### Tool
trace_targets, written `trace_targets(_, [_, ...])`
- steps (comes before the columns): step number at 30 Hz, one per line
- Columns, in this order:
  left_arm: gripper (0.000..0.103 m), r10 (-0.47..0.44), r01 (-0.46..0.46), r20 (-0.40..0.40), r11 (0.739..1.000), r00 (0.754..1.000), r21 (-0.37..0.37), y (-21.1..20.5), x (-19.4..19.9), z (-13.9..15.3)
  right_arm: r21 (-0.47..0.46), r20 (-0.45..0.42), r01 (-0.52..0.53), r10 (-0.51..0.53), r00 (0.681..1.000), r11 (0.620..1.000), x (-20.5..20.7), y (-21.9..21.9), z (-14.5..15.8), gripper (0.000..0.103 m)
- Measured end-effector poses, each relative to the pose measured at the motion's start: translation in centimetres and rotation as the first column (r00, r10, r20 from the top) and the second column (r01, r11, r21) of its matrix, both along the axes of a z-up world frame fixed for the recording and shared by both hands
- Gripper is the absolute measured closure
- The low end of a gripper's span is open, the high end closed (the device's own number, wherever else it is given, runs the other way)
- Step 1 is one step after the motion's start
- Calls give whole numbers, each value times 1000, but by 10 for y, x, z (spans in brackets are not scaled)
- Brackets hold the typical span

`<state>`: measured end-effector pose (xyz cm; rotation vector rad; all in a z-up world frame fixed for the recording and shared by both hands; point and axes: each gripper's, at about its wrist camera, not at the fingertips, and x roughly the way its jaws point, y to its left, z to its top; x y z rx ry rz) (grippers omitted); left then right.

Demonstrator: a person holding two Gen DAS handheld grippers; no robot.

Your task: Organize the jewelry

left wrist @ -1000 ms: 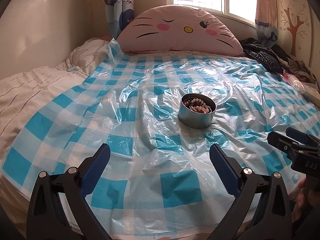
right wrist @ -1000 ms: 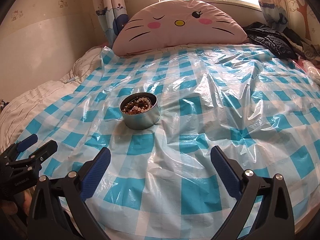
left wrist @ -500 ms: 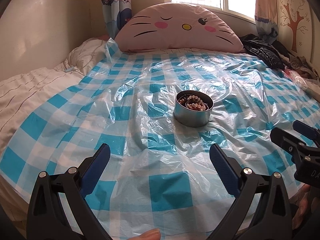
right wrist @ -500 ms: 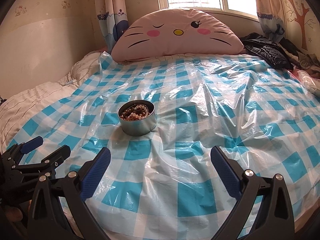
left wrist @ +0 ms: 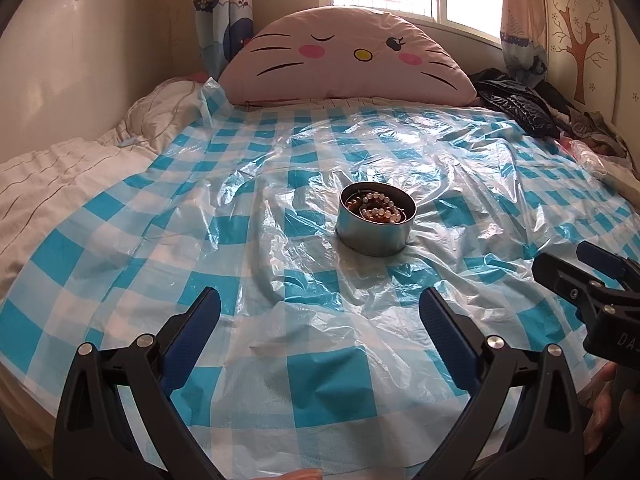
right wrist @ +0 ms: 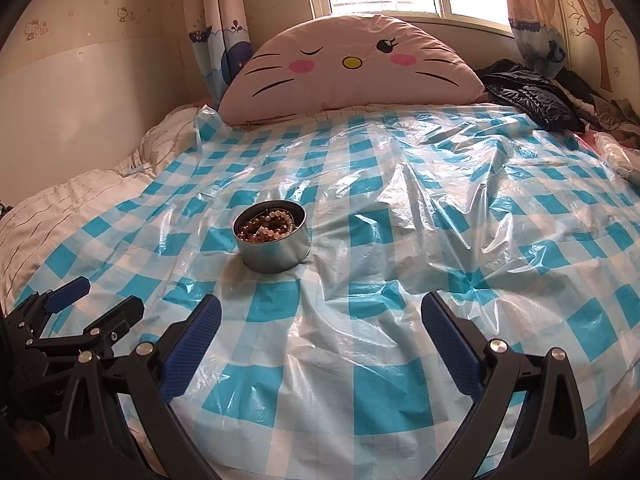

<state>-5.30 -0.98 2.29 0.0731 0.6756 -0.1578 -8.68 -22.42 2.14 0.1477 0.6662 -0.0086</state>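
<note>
A round metal tin [left wrist: 375, 229] stands on the blue-and-white checked plastic sheet [left wrist: 248, 240] on the bed; it also shows in the right wrist view [right wrist: 273, 242]. Beaded bracelets [left wrist: 378, 208] lie coiled inside it, also seen in the right wrist view [right wrist: 266, 226]. My left gripper [left wrist: 320, 316] is open and empty, near the bed's front edge, short of the tin. My right gripper [right wrist: 321, 320] is open and empty, to the right of the tin and nearer me. The right gripper shows at the edge of the left wrist view [left wrist: 580, 276], the left gripper in the right wrist view [right wrist: 86, 300].
A pink cat-face cushion [left wrist: 344, 60] leans at the head of the bed under the window. A white quilt [left wrist: 60, 176] is bunched on the left. Dark clothes [left wrist: 520, 104] and a plastic bag [right wrist: 616, 156] lie at the far right.
Both grippers have tilted up and drifted a little; the tin sits slightly higher and more central in the left view. Both stay open. The tin has not moved on the sheet.
</note>
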Motion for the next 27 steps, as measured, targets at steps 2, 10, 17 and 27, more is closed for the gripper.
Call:
trace_targets(2, [7, 21, -21, 3, 1000, 1000, -13, 4, 1, 1, -3, 1, -1, 1, 1000, 1000, 0, 0, 0, 7])
trace_targets(10, [7, 29, -29, 10, 999, 1000, 17, 2, 0, -1, -7, -9, -1, 1, 1000, 1000, 3, 1, -2, 7])
trace_targets(17, [7, 21, -21, 16, 999, 1000, 33, -2, -1, -2, -7, -13, -1, 1, 1000, 1000, 2, 1, -3, 7])
trace_targets(27, [7, 26, -26, 13, 1000, 1000, 14, 2, 0, -2, -10, -14, 0, 0, 1000, 1000, 2, 2, -3, 7])
